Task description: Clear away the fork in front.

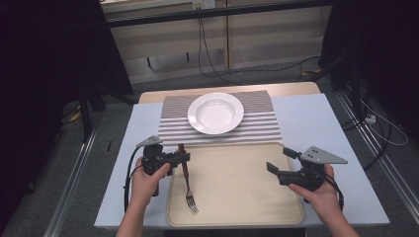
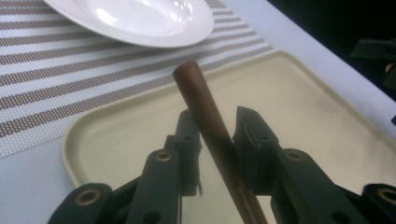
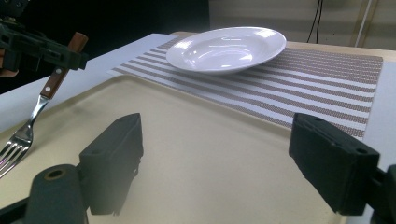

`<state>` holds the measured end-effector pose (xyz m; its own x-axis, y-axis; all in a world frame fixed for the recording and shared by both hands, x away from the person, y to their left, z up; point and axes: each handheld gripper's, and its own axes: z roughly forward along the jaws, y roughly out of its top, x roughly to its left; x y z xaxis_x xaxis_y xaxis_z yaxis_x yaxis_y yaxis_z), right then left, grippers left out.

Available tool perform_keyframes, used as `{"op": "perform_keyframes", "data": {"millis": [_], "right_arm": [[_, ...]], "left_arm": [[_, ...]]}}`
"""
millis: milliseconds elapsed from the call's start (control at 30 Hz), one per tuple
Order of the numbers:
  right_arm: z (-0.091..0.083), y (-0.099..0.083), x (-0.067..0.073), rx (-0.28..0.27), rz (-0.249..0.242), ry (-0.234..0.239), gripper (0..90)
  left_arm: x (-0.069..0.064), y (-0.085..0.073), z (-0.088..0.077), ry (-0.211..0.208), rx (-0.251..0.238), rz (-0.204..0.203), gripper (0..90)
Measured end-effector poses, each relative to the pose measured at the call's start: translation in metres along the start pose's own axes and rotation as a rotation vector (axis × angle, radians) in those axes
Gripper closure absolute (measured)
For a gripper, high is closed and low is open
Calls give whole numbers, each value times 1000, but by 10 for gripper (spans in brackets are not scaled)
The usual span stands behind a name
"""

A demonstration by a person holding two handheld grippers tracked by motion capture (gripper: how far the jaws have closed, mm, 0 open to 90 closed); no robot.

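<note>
Dark curtains close off both sides of the room, and cables trail over the grey floor behind a pale blue table (image 1: 316,116). On it lie a striped placemat (image 1: 262,126) bearing a white plate (image 1: 215,113) and, nearer the person, a beige tray (image 1: 237,182). At the tray's left side the left gripper (image 1: 184,157) has a fork (image 1: 187,180) by its brown wooden handle, tines low toward the tray's near edge; whether the tines touch the tray cannot be made out. The left gripper view puts the handle (image 2: 205,112) between the two jaws, slanted, close against the left one with a slim gap showing on the right; the tines are cut off below the frame. The right gripper (image 1: 279,160) hovers over the tray's right part, jaws spread wide with nothing between them. The right gripper view shows the fork's (image 3: 28,126) tines and the tilt of the handle across the tray.
</note>
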<state>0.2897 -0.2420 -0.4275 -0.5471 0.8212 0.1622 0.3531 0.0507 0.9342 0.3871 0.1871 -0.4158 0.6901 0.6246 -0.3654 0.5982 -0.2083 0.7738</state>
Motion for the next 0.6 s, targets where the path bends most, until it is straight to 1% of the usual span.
{"op": "perform_keyframes", "data": {"millis": [33,133,167,233,367,467,533,600], "right_arm": [[0,0,0,-2,-3,2,177],[0,0,0,0,-7,4,177],[0,0,0,0,-7,6,177],[0,0,0,0,-7,5,176],[0,0,0,1,-5,8,177],[0,0,0,1,-1,7,179],[0,0,0,0,1,8,180],[0,0,0,1,1,9,182]], "left_arm": [[0,0,1,7,1,8,704],[0,-2,5,15,10,12,696],[1,-2,6,21,20,22,692],[2,-4,9,35,30,29,680],[5,-8,15,39,53,25,667],[7,-10,19,54,68,30,655],[8,-11,20,60,84,46,647],[9,-11,20,61,86,54,646]]}}
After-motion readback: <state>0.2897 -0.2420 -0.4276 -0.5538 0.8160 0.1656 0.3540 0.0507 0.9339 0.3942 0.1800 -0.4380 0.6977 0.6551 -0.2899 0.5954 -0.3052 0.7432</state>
